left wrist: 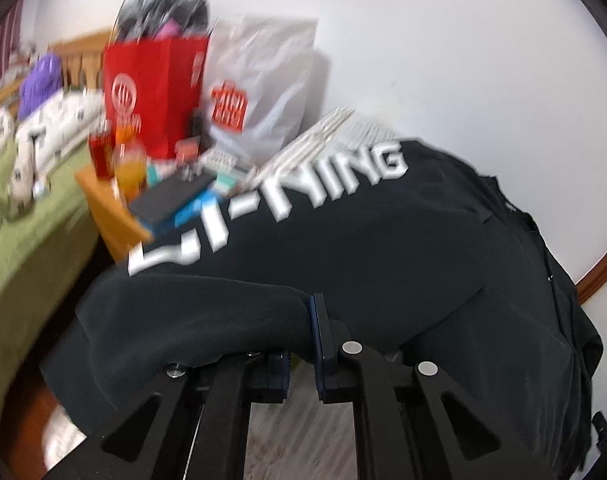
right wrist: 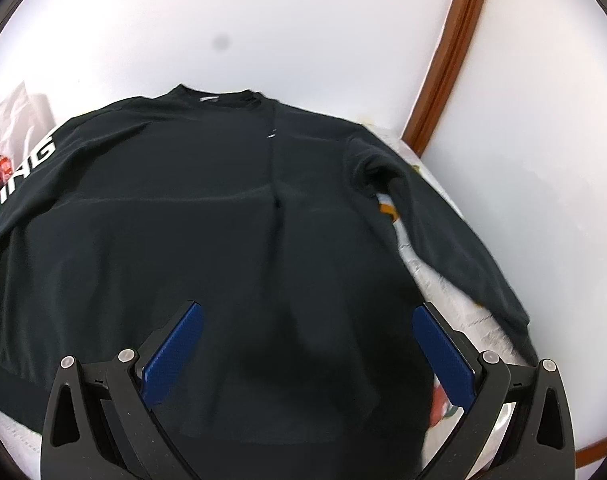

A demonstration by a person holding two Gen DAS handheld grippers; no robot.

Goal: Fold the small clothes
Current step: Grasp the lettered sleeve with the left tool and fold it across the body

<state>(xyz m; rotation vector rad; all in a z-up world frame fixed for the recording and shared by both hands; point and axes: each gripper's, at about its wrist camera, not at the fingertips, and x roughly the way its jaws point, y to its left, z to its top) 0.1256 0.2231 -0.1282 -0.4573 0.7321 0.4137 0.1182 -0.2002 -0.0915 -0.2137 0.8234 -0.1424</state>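
The folding has, by the look of it, barely begun. Nearest the left wrist camera, the left gripper [left wrist: 317,344] has its blue pads drawn together with almost no gap, and a fold of the black sweatshirt [left wrist: 383,248] is bunched against and over its left finger; the cloth appears pinched at the pads, though blur keeps the exact bite unclear. From there the sleeve [left wrist: 263,200] with its big white lettering runs up and away across the surface. In the right wrist view, the right gripper [right wrist: 307,354] stands wide apart, its blue pads [right wrist: 175,356] on either side of the lower body of the sweatshirt, which lies under and between them; whether the pads touch the cloth cannot be told, and nothing is gripped there. Farther on, the garment is spread mostly flat, neckline [right wrist: 219,94] at the far end by the white wall [right wrist: 303,20], and the other sleeve [right wrist: 443,232] trails out toward the right edge of the pale bedding [right wrist: 447,292]. So one sleeve end seems taken in hand and no fold is laid yet: both sleeves and the body remain to be turned in. Beyond, the left view shows a red bag [left wrist: 155,92] and a white plastic bag [left wrist: 263,92] amid clutter on a small wooden table [left wrist: 115,220].
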